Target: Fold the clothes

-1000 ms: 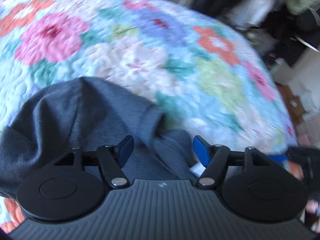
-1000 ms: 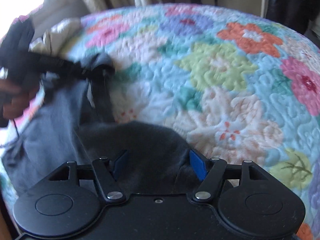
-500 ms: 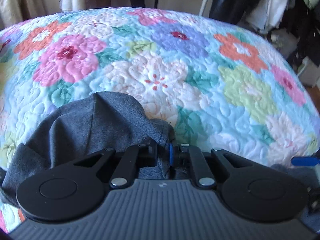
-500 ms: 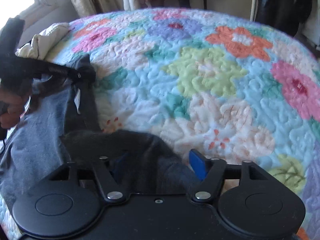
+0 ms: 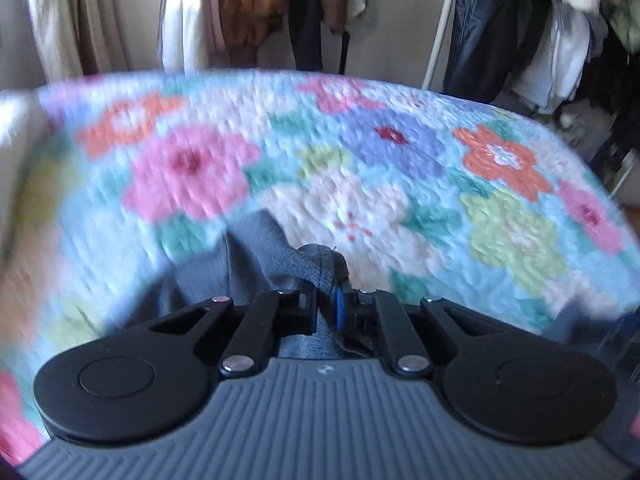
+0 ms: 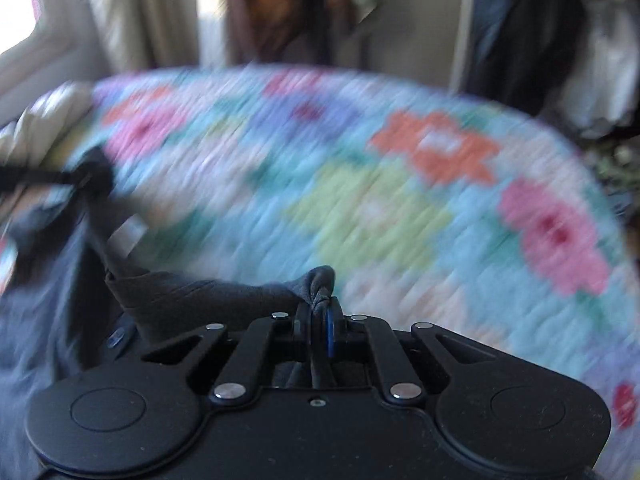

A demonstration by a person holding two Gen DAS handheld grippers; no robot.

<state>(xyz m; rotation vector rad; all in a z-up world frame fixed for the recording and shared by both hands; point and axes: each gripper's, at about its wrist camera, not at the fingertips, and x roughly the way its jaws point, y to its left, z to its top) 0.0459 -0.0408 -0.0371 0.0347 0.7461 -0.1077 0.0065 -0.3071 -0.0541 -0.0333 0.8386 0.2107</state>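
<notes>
Your left gripper (image 5: 326,304) and right gripper (image 6: 320,320) each pinched a bunched fold of the grey garment (image 5: 256,256), which hung behind both over the floral quilt (image 5: 500,216); hanging clothes (image 5: 492,28) lined the wall.

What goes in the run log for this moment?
left tongs: shut on dark grey garment | right tongs: shut on garment edge | garment over floral quilt | both views motion-blurred

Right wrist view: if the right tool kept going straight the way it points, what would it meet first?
Probably the floral quilt just ahead. The right tool is shut on a bunched grey garment; blur makes depth uncertain.
</notes>
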